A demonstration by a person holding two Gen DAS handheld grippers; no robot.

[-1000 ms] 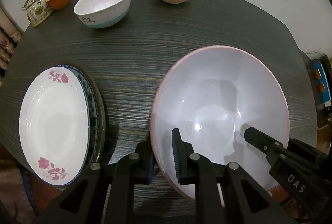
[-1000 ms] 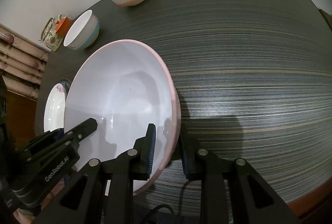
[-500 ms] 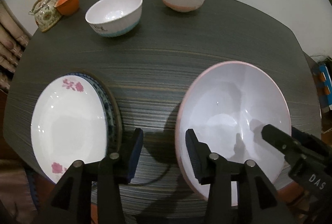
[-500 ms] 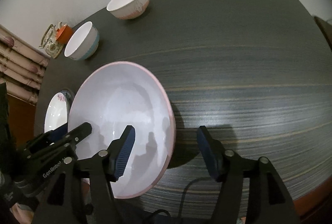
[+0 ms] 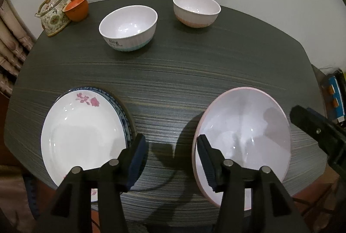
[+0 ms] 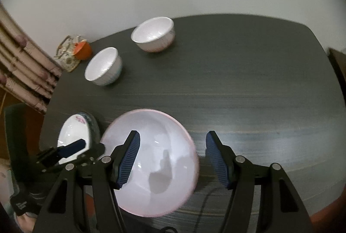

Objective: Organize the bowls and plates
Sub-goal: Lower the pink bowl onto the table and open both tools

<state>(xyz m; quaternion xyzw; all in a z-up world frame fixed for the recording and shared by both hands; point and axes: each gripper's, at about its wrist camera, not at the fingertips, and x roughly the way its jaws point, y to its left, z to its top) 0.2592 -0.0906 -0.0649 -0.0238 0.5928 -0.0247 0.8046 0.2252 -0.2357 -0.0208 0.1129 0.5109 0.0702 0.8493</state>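
Note:
A large pink-rimmed bowl point(image 5: 248, 135) point(image 6: 155, 159) rests on the dark table near its front edge, held by nothing. My left gripper point(image 5: 170, 159) is open above the gap between this bowl and a stack of plates point(image 5: 84, 135) topped by a white plate with pink flowers. My right gripper point(image 6: 173, 159) is open, raised over the big bowl's right half. Two small bowls stand at the back: one with a teal base point(image 5: 128, 27) point(image 6: 103, 66) and one with a pink base point(image 5: 195, 9) point(image 6: 154, 34). The plate stack point(image 6: 75, 133) lies left of the big bowl.
A floral teapot point(image 5: 53, 13) and an orange cup point(image 5: 76, 8) sit at the back left corner of the table point(image 5: 194, 73). A curtain point(image 6: 23, 73) hangs to the left. The right half of the table point(image 6: 259, 81) is bare. A blue box point(image 5: 336, 99) lies beyond the right edge.
Both grippers let go of the large bowl's rim, opened wide and pulled back and up. The bowl now sits flat on the table.

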